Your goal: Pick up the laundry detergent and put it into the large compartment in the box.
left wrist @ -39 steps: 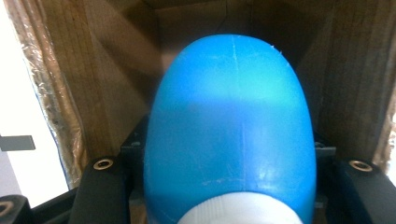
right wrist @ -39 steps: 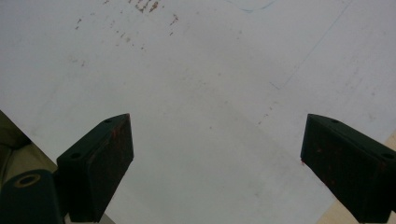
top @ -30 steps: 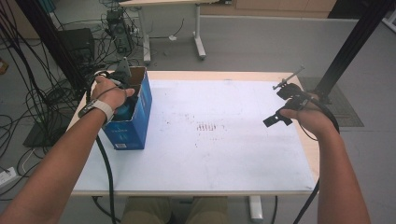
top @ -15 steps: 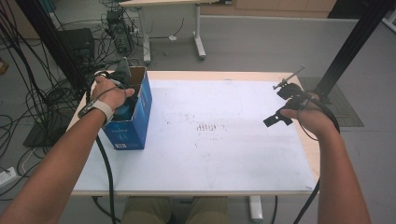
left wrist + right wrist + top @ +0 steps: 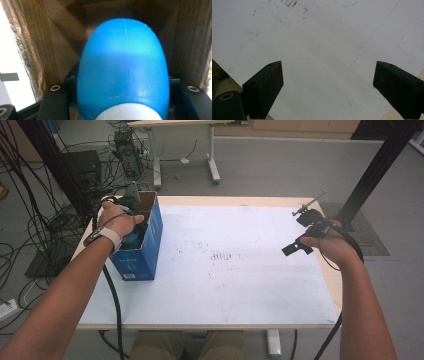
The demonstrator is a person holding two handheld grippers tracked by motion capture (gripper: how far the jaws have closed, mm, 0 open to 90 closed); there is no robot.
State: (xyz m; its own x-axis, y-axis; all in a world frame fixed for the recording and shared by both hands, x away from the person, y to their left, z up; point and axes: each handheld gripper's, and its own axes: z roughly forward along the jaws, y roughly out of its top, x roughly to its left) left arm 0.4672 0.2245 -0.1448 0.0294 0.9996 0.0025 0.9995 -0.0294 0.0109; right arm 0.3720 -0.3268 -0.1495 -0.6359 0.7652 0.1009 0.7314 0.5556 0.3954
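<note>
At the left edge of the table [image 5: 240, 315] stands an open blue cardboard box [image 5: 145, 252], upright, with its mouth facing up. The left gripper [image 5: 131, 209] is lowered into that mouth from above, the person's left hand [image 5: 117, 222] wrapped round its body, so the tool points straight down the box's inside. In the left gripper view a blue plastic bottle [image 5: 123, 67] sits directly ahead of the camera between the two black jaws, its white cap [image 5: 128, 112] nearest the lens and its rounded body reaching away toward the brown inner walls of the box. The jaws are clenched against the bottle's sides just beyond the cap; gripping near that end seems chosen so the bottle can travel lengthwise through the narrow opening without catching on the cardboard. The bottle therefore lies inside the box, held in the left gripper's grasp, with cardboard close on both sides of it.

Further right, the middle of the table's white sheet carries a patch of small reddish-brown specks [image 5: 222, 256] and nothing else.

At the right edge the right gripper [image 5: 300, 232] is held above the sheet, well apart from the box. Its jaws stand wide and released, with bare white surface between them in the right gripper view [image 5: 327, 87]. It appears parked out of the way, since one tool suffices in so tight a box.
</note>
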